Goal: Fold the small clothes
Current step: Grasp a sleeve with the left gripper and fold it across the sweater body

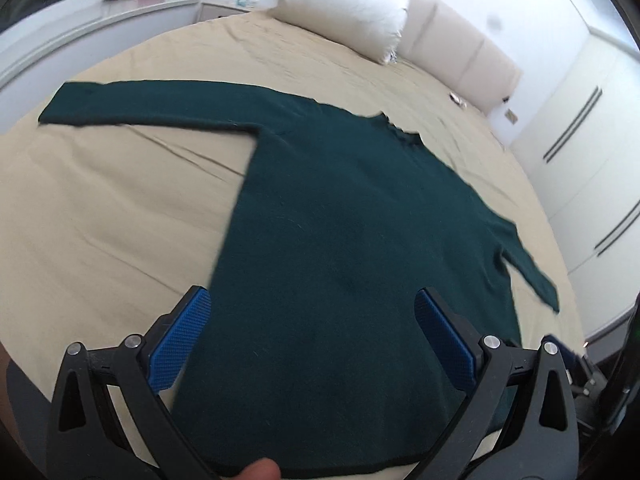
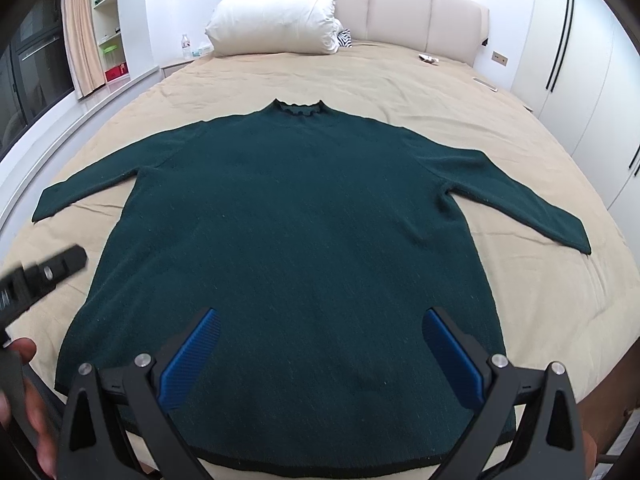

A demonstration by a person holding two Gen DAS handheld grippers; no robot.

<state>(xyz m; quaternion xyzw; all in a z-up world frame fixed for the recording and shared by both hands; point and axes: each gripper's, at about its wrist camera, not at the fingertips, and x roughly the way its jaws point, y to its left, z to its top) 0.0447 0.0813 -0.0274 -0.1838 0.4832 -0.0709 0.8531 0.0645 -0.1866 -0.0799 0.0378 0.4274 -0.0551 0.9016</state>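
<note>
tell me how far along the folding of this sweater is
Done: the dark green sweater lies spread flat on the bed, both sleeves out. In hand: nothing; the left tongs and right tongs hover open near the hem. Left: every fold, sleeves and body.

We note bright, even daylight in both views; window at left is dark-tinted, walls near white. Shadows soft, faint under sweater hem. Left wrist view shows motion blur: sweater edges and far sleeve smeared, pillow overexposed. Right wrist view sharp at centre, w/ left gripper blurred at edge. Strong fisheye curvature; dark vignette in corners.
</note>
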